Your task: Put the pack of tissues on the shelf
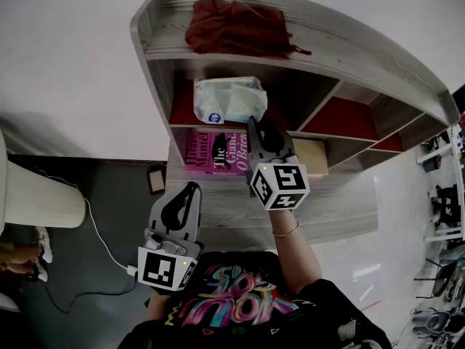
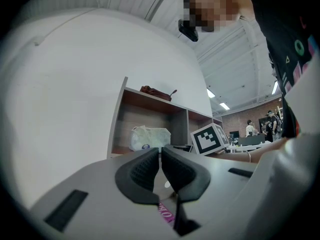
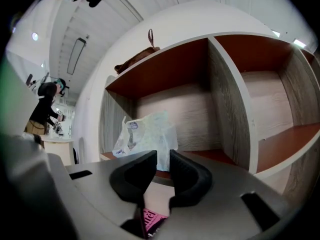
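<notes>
The pack of tissues [image 1: 229, 100], pale and crinkly with a blue round label, stands in the top left compartment of the wooden shelf [image 1: 156, 71]. It shows in the left gripper view [image 2: 149, 138] and the right gripper view [image 3: 145, 136] too. My right gripper [image 1: 254, 126] hovers just in front of the pack, apart from it. Its jaws stand a narrow gap apart with nothing between them [image 3: 161, 156]. My left gripper [image 1: 192, 189] hangs lower, before the shelf's bottom board, and is shut and empty [image 2: 161, 151].
A dark red cloth [image 1: 232, 26] lies on the shelf's top board. A pink book [image 1: 211, 155] sits in the compartment under the tissues, with a cardboard box [image 1: 312, 157] to its right. A white rounded object [image 1: 36, 195] and a white cable [image 1: 102, 238] are at the floor's left.
</notes>
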{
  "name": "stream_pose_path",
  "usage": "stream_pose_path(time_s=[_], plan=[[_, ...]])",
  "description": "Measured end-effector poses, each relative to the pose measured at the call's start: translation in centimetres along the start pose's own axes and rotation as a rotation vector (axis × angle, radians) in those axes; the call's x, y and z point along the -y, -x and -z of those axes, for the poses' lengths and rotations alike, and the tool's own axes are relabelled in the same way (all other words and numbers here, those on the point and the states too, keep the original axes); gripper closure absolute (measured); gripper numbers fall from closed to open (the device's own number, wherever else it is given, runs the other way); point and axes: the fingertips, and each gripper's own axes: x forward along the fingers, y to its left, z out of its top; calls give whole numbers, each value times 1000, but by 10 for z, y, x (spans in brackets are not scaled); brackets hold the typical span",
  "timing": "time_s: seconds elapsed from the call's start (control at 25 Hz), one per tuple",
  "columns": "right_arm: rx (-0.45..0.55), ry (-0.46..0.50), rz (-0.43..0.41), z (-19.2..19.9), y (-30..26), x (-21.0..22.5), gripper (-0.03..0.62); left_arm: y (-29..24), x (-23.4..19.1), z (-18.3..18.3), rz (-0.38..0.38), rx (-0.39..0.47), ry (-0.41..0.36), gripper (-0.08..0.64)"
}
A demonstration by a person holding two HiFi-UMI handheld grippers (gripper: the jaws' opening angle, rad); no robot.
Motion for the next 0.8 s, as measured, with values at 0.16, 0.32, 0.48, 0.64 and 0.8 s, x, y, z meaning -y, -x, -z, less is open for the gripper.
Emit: stream_pose_path(time_s=[0.16, 0.32, 0.48, 0.64, 0.8], plan=[[17, -5, 3, -1, 10, 1, 509, 1, -3, -2, -5, 2, -1, 525], [22, -4, 5, -2, 17, 1, 508, 1, -5, -3, -7, 5, -4, 525], [30, -2, 6, -7, 20, 2, 508, 0, -5, -4, -2, 3, -4, 525], [42, 3, -7, -15, 24, 0, 508, -3, -6, -6, 6, 3, -9, 525], [61, 14, -33, -28, 32, -6, 506, -5, -7, -7, 15, 4, -14, 525]])
